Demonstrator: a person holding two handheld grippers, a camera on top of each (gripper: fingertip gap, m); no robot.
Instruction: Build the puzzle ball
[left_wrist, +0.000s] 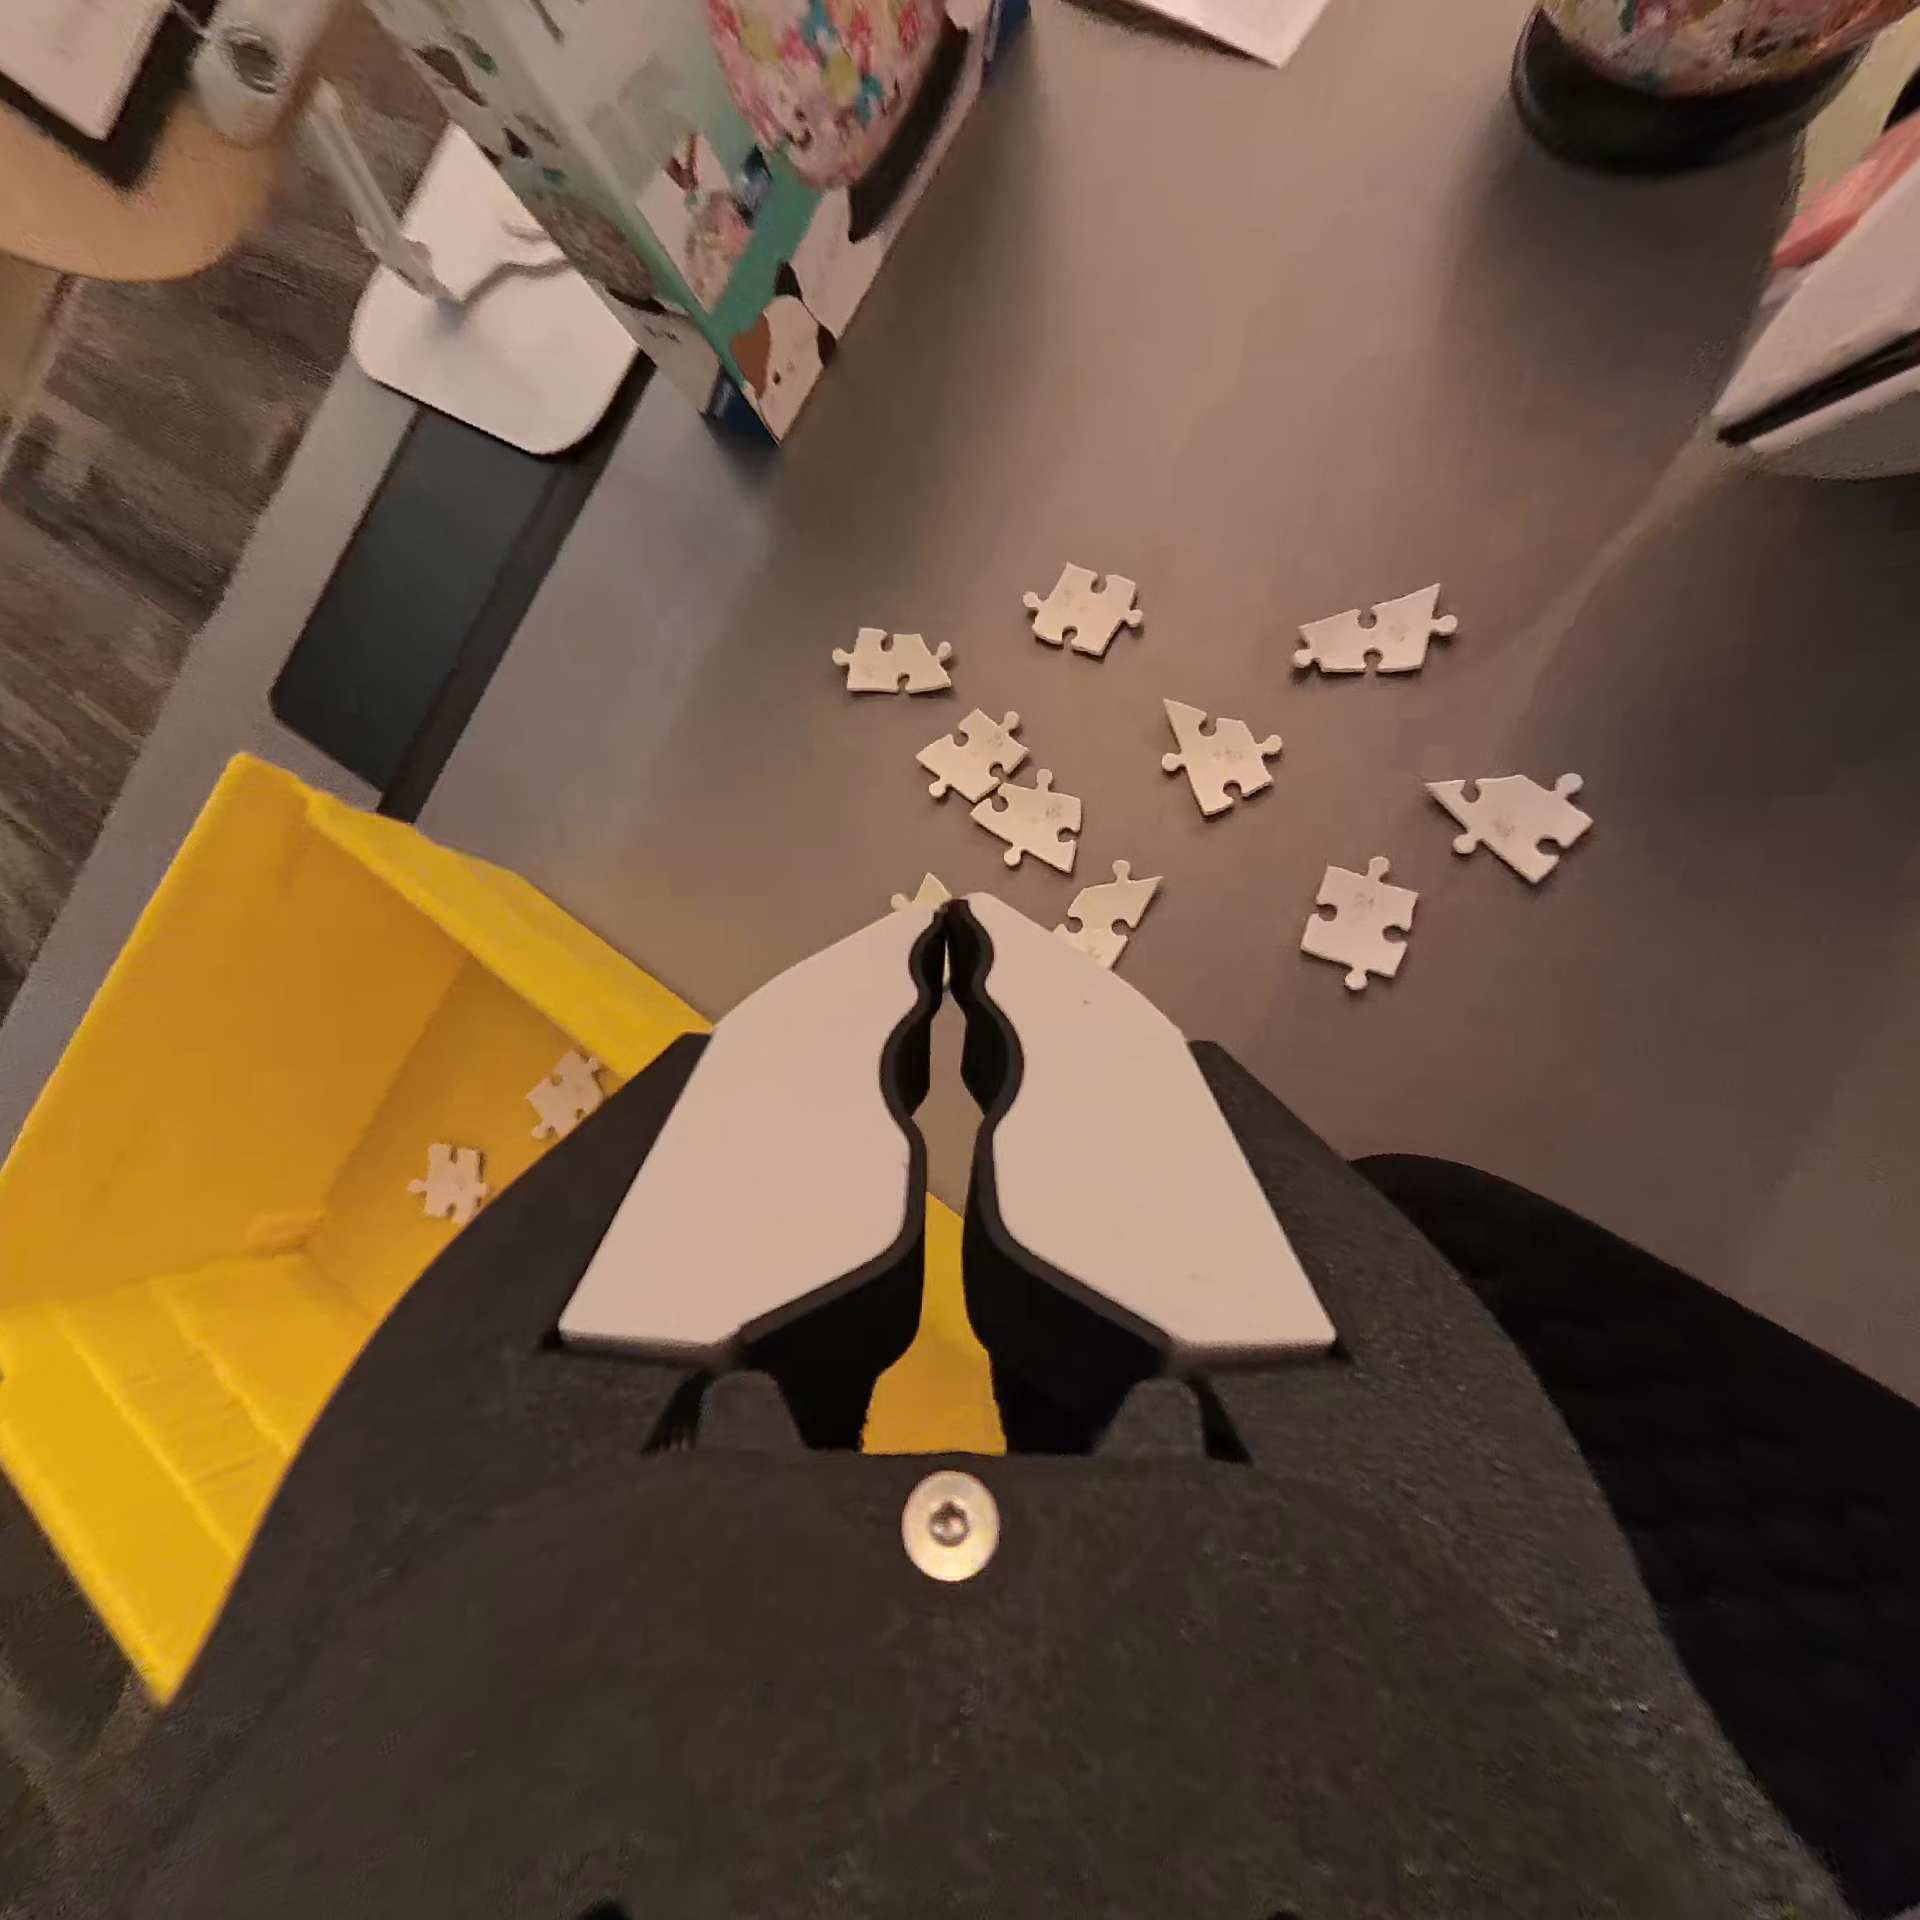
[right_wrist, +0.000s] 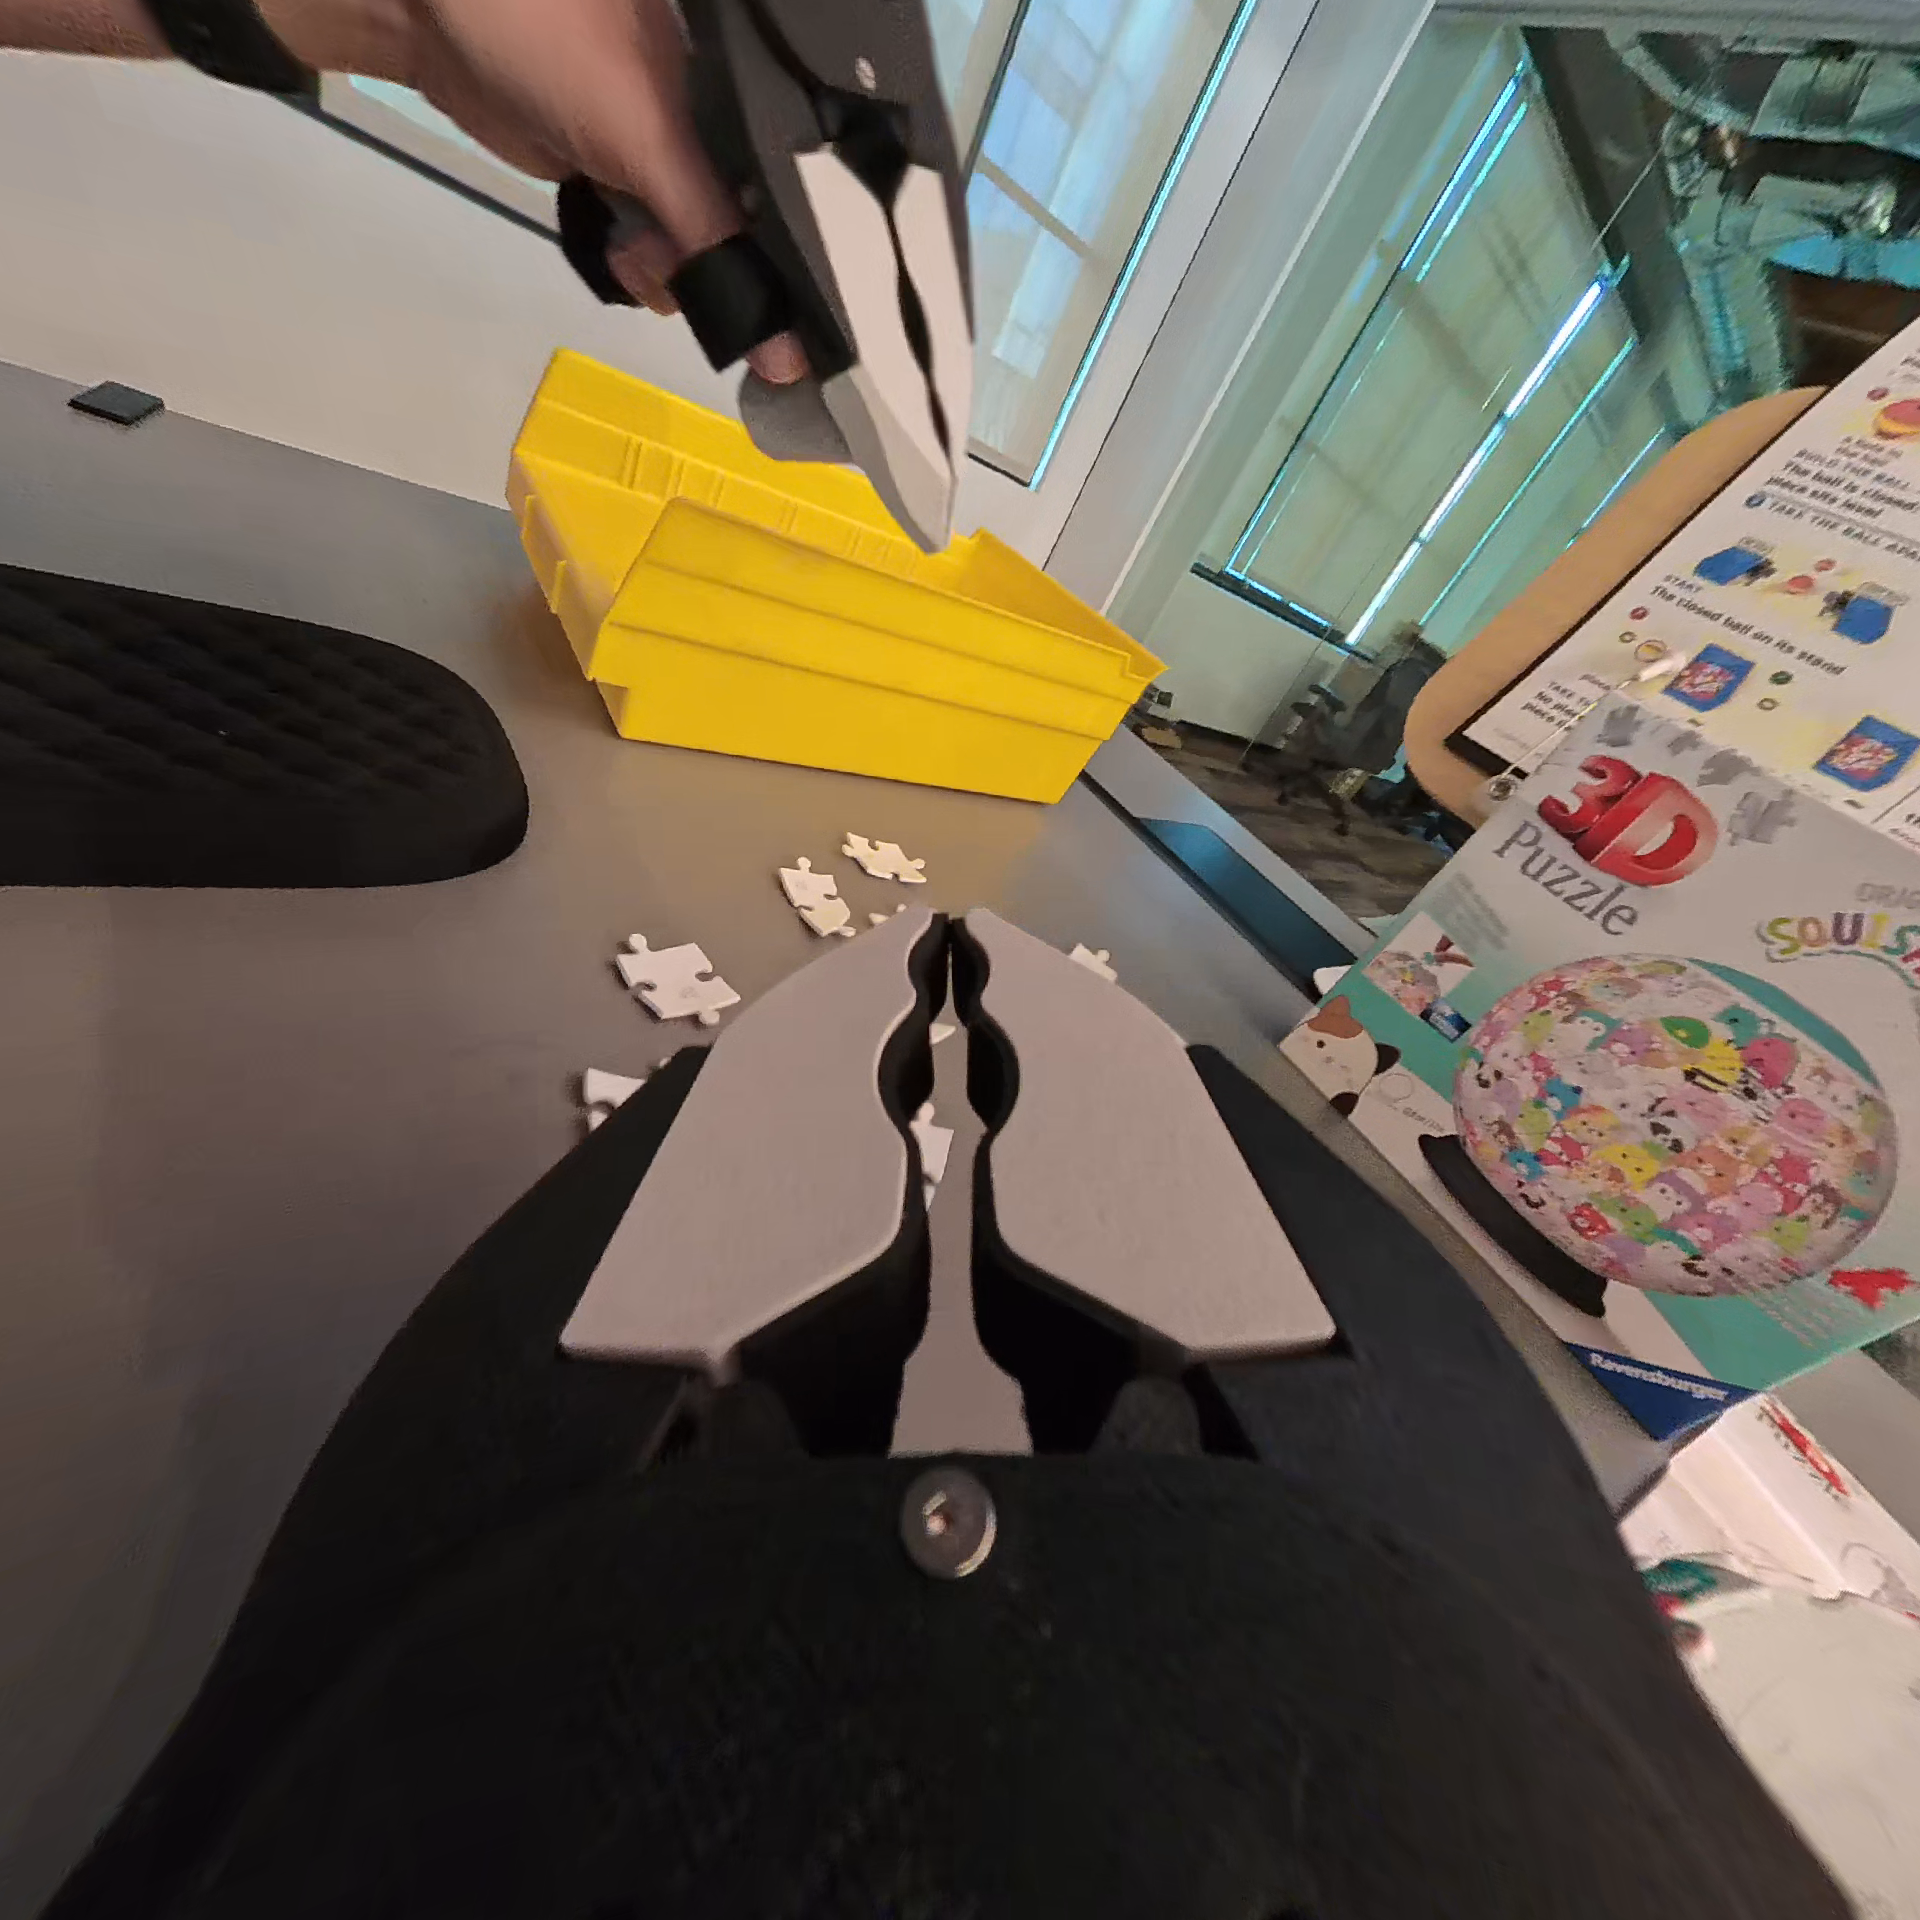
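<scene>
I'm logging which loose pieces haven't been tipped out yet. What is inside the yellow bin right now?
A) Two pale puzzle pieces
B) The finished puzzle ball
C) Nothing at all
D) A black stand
A: the left wrist view shows two pale puzzle pieces lying on the floor of the yellow bin, while the other pieces are scattered on the table.

Printed lettering and a brand mark stand on the teal-and-white cardboard puzzle box (right_wrist: 1621, 1039); more print covers the white instruction sheet (right_wrist: 1766, 582) behind it.
</scene>
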